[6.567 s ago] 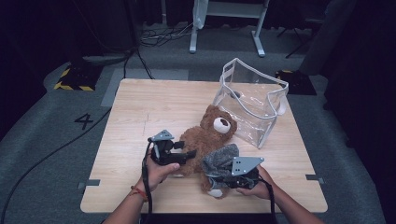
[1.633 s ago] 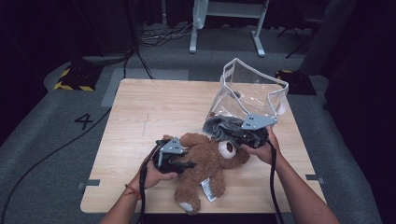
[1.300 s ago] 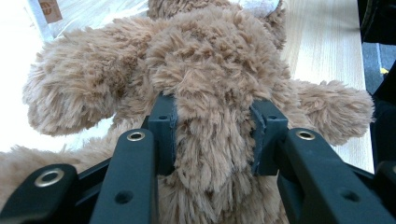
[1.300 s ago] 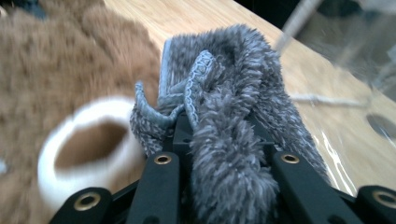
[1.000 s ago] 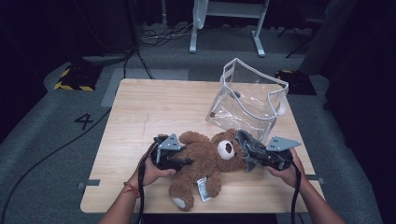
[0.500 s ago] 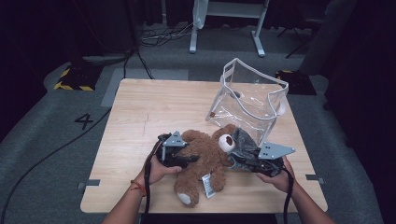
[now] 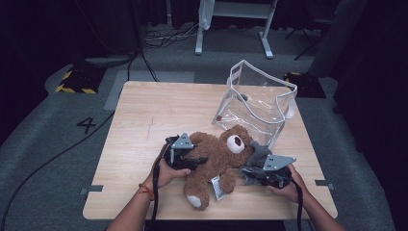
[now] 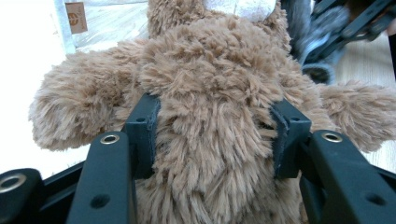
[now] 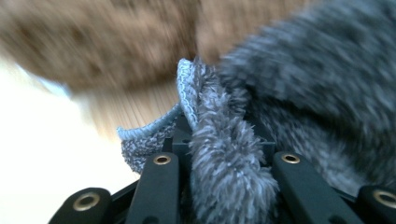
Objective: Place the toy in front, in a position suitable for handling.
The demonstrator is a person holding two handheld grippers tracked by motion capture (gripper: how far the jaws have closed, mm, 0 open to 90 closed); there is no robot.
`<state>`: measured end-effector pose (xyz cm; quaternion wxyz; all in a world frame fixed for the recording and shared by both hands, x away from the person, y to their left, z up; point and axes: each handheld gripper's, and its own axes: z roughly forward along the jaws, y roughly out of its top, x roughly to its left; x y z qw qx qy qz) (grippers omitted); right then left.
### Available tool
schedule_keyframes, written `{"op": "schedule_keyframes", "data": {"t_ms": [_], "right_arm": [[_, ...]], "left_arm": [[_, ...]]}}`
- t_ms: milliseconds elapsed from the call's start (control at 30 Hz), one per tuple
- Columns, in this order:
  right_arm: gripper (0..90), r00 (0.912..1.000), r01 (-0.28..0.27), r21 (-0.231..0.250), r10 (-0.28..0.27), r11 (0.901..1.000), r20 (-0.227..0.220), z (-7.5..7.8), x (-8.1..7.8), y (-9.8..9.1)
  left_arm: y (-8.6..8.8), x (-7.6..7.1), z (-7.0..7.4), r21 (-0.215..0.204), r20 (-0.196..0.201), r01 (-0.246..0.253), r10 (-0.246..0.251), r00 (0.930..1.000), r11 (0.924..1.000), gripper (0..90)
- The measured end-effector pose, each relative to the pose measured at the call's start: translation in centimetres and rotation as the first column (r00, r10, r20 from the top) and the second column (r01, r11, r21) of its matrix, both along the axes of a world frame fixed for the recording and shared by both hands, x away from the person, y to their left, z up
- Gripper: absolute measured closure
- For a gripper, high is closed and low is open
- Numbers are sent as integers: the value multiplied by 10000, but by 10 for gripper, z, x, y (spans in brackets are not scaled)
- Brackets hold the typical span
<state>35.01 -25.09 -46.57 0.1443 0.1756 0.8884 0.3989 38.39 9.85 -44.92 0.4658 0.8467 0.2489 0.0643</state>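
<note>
As left tongs (image 8: pixel 212 140) squeeze its belly, teddy bear (image 7: pixel 216 161) lies head toward pouch (image 7: pixel 260 103), right tongs (image 9: pixel 224 163) gripping grey fabric (image 9: pixel 224 186).

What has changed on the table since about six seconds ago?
The teddy bear has been turned from upright to lying with its head toward the clear bag. The right gripper went up to the bag and came back, now shut on a grey fuzzy cloth. The left gripper, its jaws just opening, straddles the bear's body. The bag and table stayed put.
</note>
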Motion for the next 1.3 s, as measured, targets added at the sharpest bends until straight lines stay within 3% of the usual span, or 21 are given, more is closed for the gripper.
{"op": "schedule_keyframes", "data": {"t_ms": [33,67,100,133,167,233,267,333,367,400,433,533,567,833,967,1067,1167,1300], "right_arm": [[726,9992,-294,770,273,9966,278,13,-4,4],[726,9987,-352,1077,312,9936,392,20,-5,6],[726,9987,-352,1077,312,9936,392,20,-5,6],[726,9974,-523,1761,425,9830,587,31,-8,12],[726,9974,-523,1761,425,9830,587,31,-8,12],[726,9956,-863,2409,750,9667,556,38,-11,20],[726,9941,-1061,2503,969,9623,487,40,-12,25],[726,9869,-1609,2090,1549,9646,449,34,-17,47],[726,9869,-1609,2090,1549,9646,449,34,-17,47],[726,9813,-1924,1737,1904,9658,281,25,-19,60],[726,9813,-1924,1737,1904,9658,281,25,-19,60],[726,9750,-2210,1116,2224,9689,1,11,-22,73],[726,9721,-2293,915,2328,9690,-298,4,-22,75],[725,9656,-2452,480,2483,9683,-772,-3,-31,66],[725,9543,-2829,-3,2814,9592,-1001,-5,-40,62],[724,9416,-3238,-274,3193,9457,-1068,0,-47,60],[723,9503,-3047,216,3055,9522,-595,17,-44,57],[719,9771,-2108,1132,2057,9710,549,48,-27,54]], "left_arm": [[-1,1,0,-11,-18,17,-17,10000,10000,472],[-1,1,0,-4,-6,43,-43,10000,10000,472],[-1,2,0,-18,-16,63,-63,10000,10000,472],[-1,2,0,-49,-26,58,-58,10000,10000,471],[-1,2,0,-49,-26,58,-58,10000,10000,471],[-1,2,-1,-120,-16,48,-48,10000,9999,471],[-1,2,-1,-119,5,54,-54,10000,9999,471],[-1,1,-2,-118,38,54,-53,10000,9999,471],[-1,1,-2,-126,44,35,-34,10000,9999,471],[0,1,-2,-143,56,28,-27,10000,9999,471],[0,1,-2,-158,59,21,-20,10000,9999,471],[0,1,-3,-193,88,56,-54,9999,9998,471],[0,0,-3,-176,97,69,-68,9999,9998,471],[0,-1,-3,-69,209,133,-131,9997,9999,471],[0,-1,-3,-44,204,92,-91,9998,9999,470],[0,-1,-3,-119,149,69,-67,9999,9999,470],[0,-2,-3,-93,179,108,-106,9998,9999,469],[-1,-4,-3,-54,213,160,-158,9996,9999,466]]}}
